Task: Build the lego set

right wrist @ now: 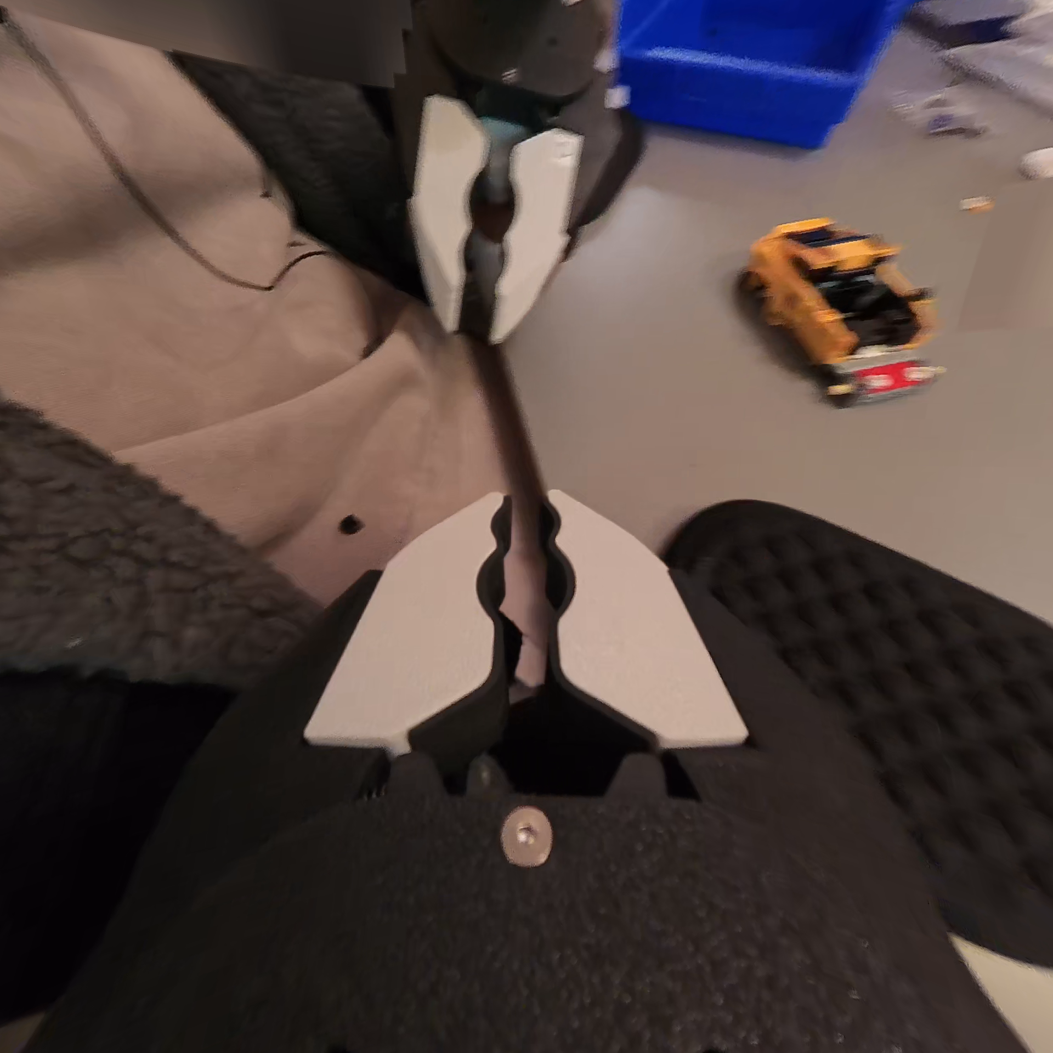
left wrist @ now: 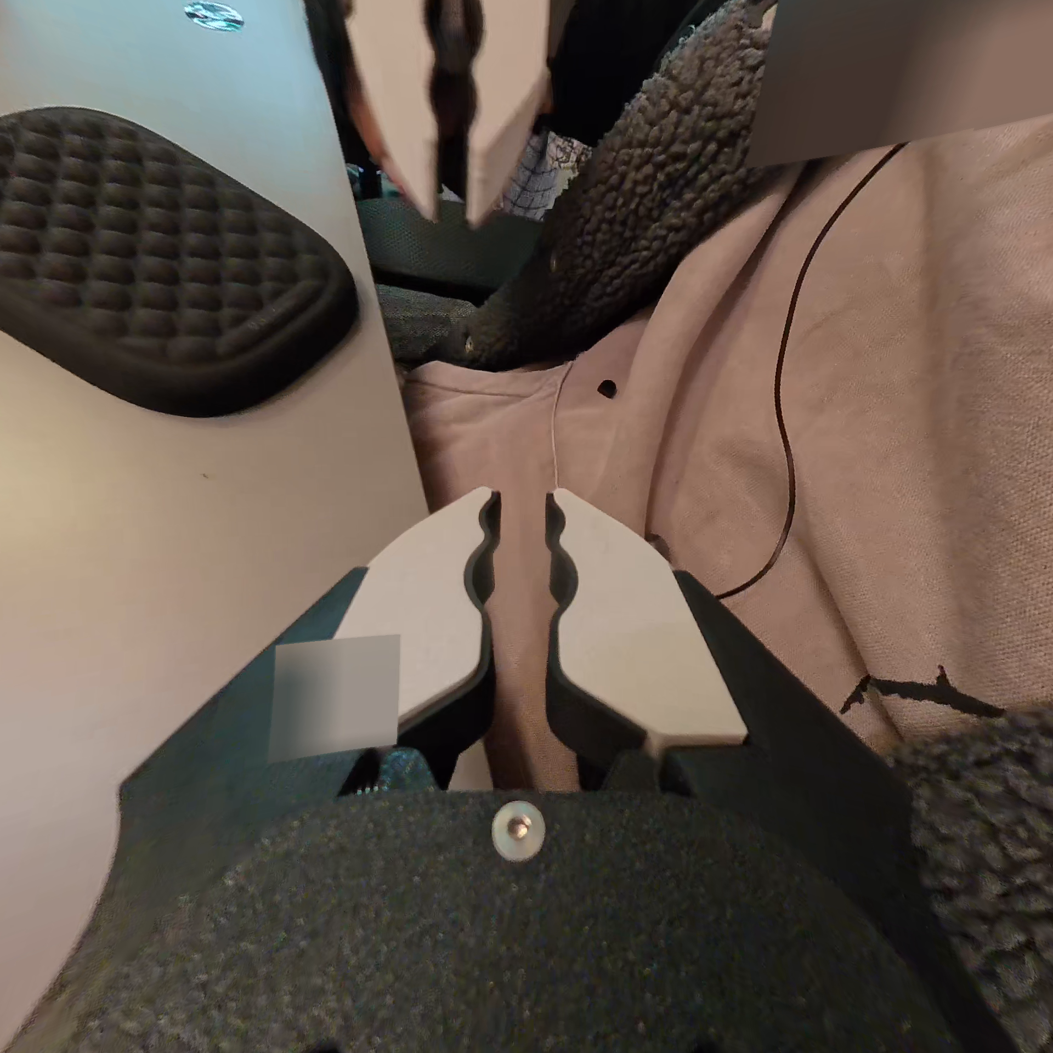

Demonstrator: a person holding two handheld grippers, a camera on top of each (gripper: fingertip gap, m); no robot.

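Your left gripper [left wrist: 523, 497], low in the left wrist view, hangs over the beige garment [left wrist: 854, 399] beside the desk [left wrist: 171, 513]; its jaws stand a little apart with only cloth showing behind the gap, and a pale thread [left wrist: 555, 433] meets the right fingertip. Your right gripper [right wrist: 527, 501] has its jaws nearly together around a dark cord [right wrist: 507, 416] that runs up-frame toward the other gripper. Whether the pads press on it, blur hides. A black wrist pad [right wrist: 883, 684] lies lower right, a yellow toy truck [right wrist: 843, 307] upper right.
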